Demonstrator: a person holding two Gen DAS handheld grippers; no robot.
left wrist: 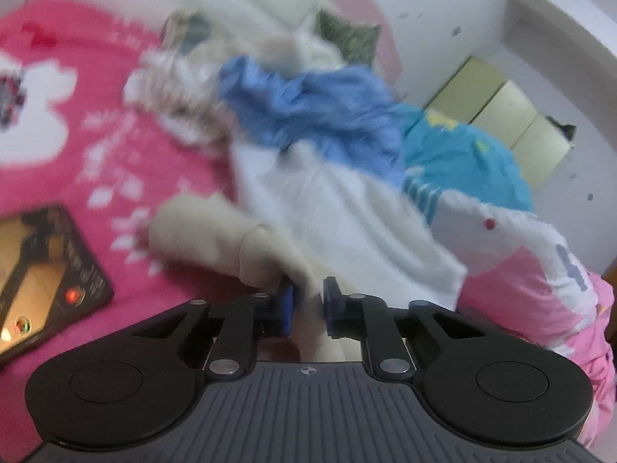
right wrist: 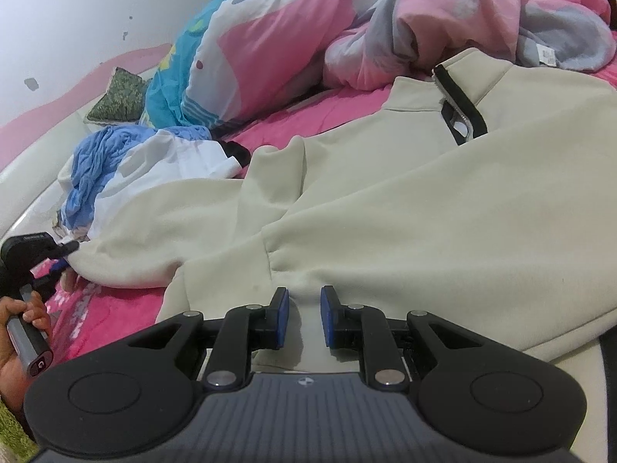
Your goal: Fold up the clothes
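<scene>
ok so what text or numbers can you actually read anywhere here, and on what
"4", probably, in blue on the pink and white quilt; blurred.
Dark device: small print, too blurred to read.
White tag on the grey garment: too small to read.

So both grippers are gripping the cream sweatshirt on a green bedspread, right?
Not quite: the bedspread is pink, not green, as the right wrist view shows. The rest holds: the right gripper pinches the cream sweatshirt at its hem, and the left gripper holds its sleeve.

Left gripper [left wrist: 308, 305] jaws pinching cream sleeve [left wrist: 231, 239], pink bedspread [left wrist: 96, 77], blurred
</scene>
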